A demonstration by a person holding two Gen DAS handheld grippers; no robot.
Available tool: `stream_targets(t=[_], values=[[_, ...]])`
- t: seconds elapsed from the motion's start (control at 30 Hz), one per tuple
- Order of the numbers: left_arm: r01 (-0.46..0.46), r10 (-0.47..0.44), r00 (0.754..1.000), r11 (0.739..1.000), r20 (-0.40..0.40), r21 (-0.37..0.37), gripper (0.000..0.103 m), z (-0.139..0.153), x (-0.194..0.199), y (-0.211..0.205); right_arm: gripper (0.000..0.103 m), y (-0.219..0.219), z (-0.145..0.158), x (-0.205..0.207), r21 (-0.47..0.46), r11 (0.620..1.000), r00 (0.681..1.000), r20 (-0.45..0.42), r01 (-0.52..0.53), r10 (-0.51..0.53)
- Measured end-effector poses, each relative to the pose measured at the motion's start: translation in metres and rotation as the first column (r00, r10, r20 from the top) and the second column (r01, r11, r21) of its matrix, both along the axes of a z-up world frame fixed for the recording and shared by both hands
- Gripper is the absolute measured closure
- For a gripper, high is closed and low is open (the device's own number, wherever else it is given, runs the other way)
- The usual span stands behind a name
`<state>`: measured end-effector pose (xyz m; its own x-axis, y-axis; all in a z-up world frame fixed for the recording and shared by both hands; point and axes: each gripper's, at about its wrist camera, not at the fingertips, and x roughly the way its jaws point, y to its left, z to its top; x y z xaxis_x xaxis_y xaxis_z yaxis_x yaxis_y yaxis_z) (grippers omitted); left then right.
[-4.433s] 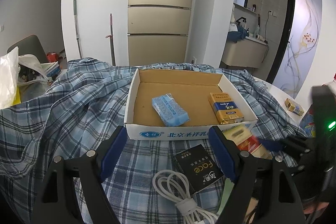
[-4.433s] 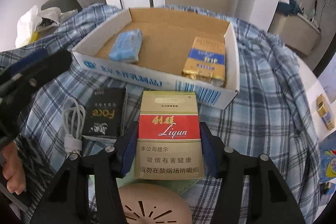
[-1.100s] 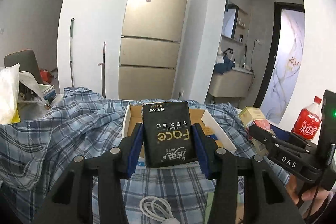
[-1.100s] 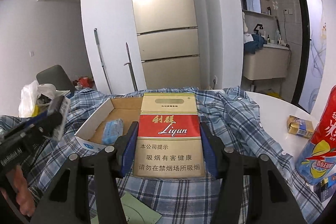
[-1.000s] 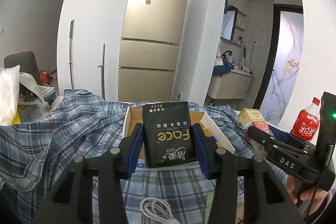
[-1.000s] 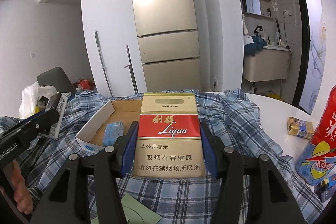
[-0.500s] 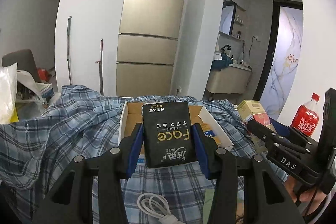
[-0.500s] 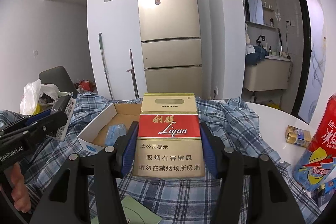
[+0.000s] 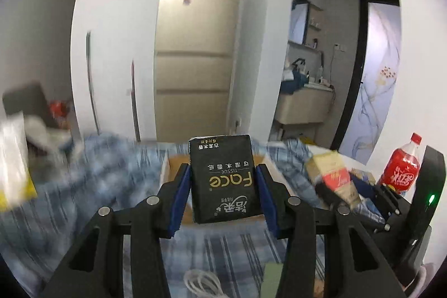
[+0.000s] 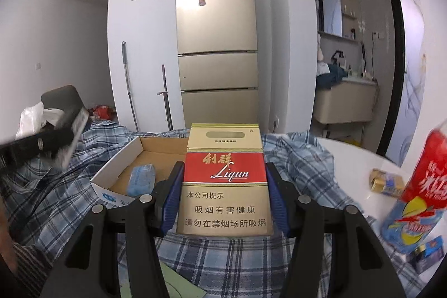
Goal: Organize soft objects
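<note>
My left gripper [image 9: 222, 193] is shut on a black tissue pack [image 9: 223, 178], held in the air above the plaid cloth with the open cardboard box [image 9: 178, 161] behind it. My right gripper [image 10: 223, 193] is shut on a red-and-gold cigarette pack [image 10: 225, 183], also lifted, in front of the same box [image 10: 117, 172]. A blue tissue pack [image 10: 141, 178] lies inside the box at the left. In the left wrist view the right gripper with its pack [image 9: 332, 175] shows at the right; in the right wrist view the left gripper with its pack [image 10: 69, 138] shows at the left, blurred.
A blue plaid cloth [image 10: 50, 200] covers the table. A red soda bottle [image 10: 421, 186] and a small gold pack [image 10: 387, 182] stand at the right on the bare white tabletop. A white cable [image 9: 202, 282] lies near the front. A fridge [image 10: 216, 52] stands behind.
My left gripper has risen with the black tissue pack, so the box and cloth sit lower and blur. The right gripper keeps its place with the cigarette pack.
</note>
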<state>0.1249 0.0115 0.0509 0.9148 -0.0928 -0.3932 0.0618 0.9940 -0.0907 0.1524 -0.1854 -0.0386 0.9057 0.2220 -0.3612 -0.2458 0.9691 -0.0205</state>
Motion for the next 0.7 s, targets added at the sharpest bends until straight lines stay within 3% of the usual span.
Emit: stream_targets(t=[0.13, 0.37, 0.47, 0.57, 0.7], values=[[0.03, -0.03, 1.0, 0.999, 0.006, -0.027, 0.054, 0.027, 0.02, 0.0, 0.048, 0.008, 0.023, 0.002, -0.024, 1.0, 0.999, 0.033, 0.016, -0.015], [-0.006, 0.005, 1.0, 0.998, -0.005, -0.065, 0.054, 0.033, 0.065, 0.005, 0.048, 0.012, 0.058, 0.024, -0.028, 0.998, 0.997, 0.047, 0.065, -0.063], [-0.005, 0.001, 0.999, 0.996, -0.046, -0.092, 0.054, 0.027, 0.091, 0.013, 0.048, 0.007, 0.064, 0.045, -0.013, 0.995, 0.995, 0.017, 0.1, -0.099], [-0.008, 0.004, 0.997, 0.998, -0.073, -0.056, 0.054, 0.012, 0.108, 0.015, 0.048, 0.005, 0.063, 0.064, 0.007, 0.994, 0.994, -0.002, 0.106, -0.106], [0.003, -0.014, 0.987, 0.998, -0.159, -0.07, 0.054, -0.026, 0.128, 0.016, 0.048, 0.01, 0.053, 0.08, 0.005, 0.996, 0.996, -0.014, 0.089, -0.088]])
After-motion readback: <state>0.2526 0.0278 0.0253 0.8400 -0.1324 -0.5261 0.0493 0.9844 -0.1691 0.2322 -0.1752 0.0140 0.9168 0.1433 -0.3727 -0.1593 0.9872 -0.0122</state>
